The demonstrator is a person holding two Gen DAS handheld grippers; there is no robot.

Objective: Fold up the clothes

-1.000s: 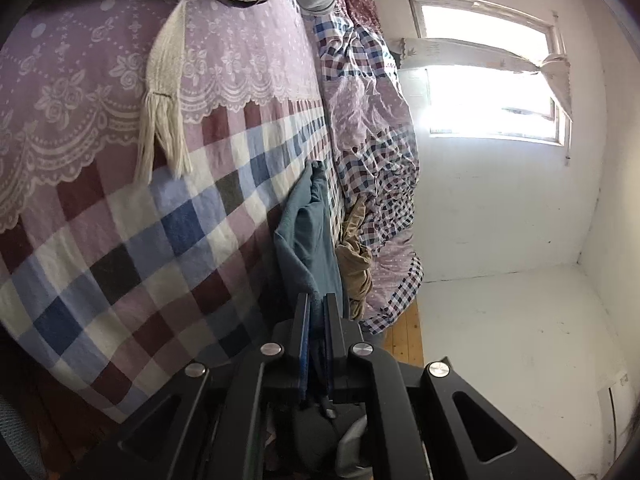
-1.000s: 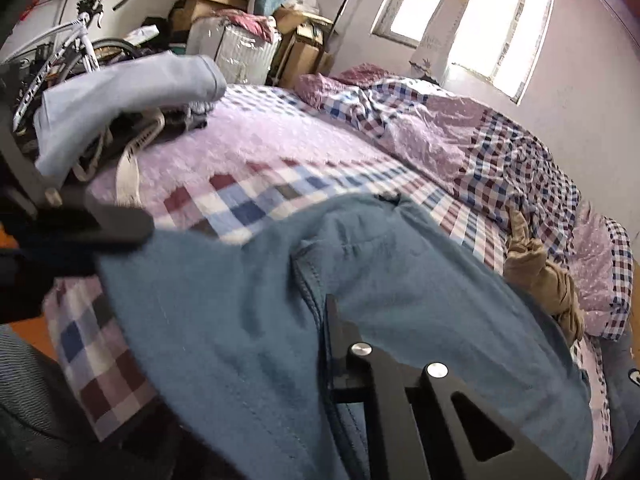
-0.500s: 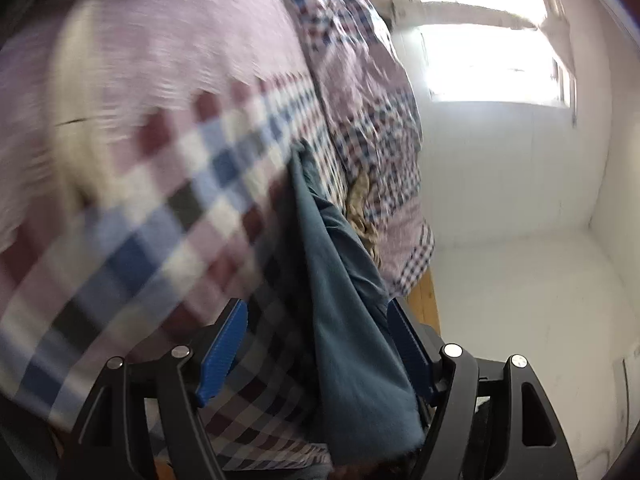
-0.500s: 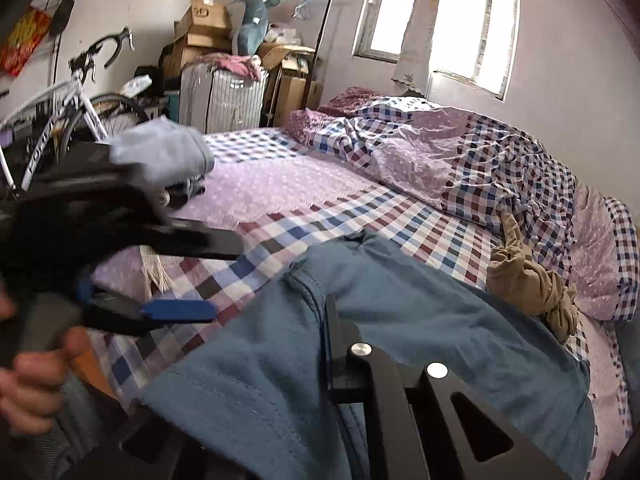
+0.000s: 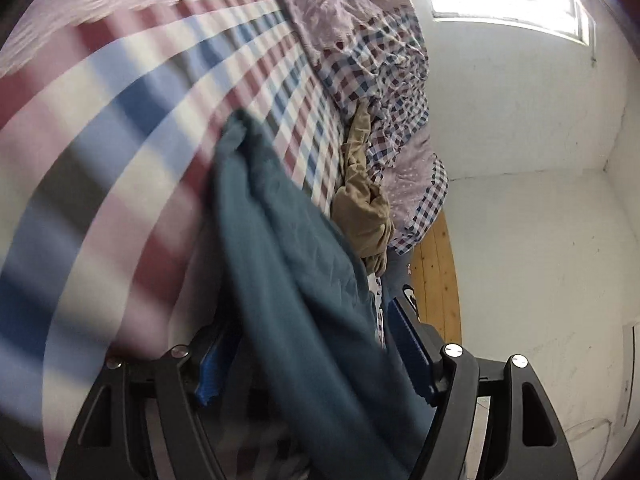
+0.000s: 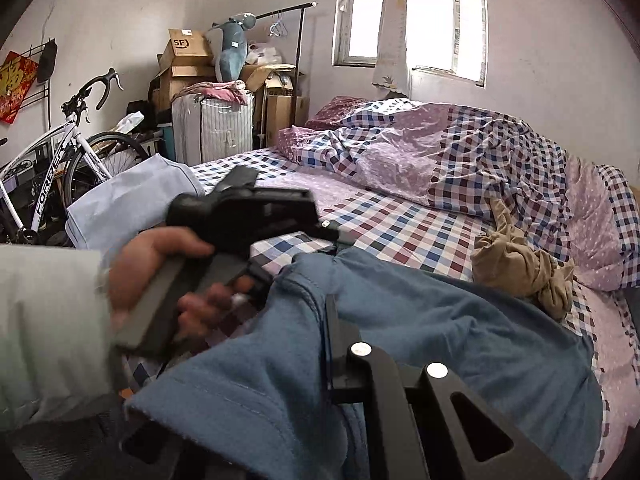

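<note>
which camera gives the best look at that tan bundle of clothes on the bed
The right wrist view: the tan bundle is sharp, whole and unobstructed on the checked sheet. The left wrist view shows it sideways, partly behind the blue garment.

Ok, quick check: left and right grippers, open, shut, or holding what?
Left gripper: open, blue garment lying loose between the fingers, not clamped.
Right gripper: shut on the blue garment, pinching a fold of it.

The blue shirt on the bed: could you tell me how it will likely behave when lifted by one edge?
The blue shirt is probably floppy: it drapes in folds beside the right gripper. Likely light, thin knit. It would sag and drag across the checked sheet.
</note>
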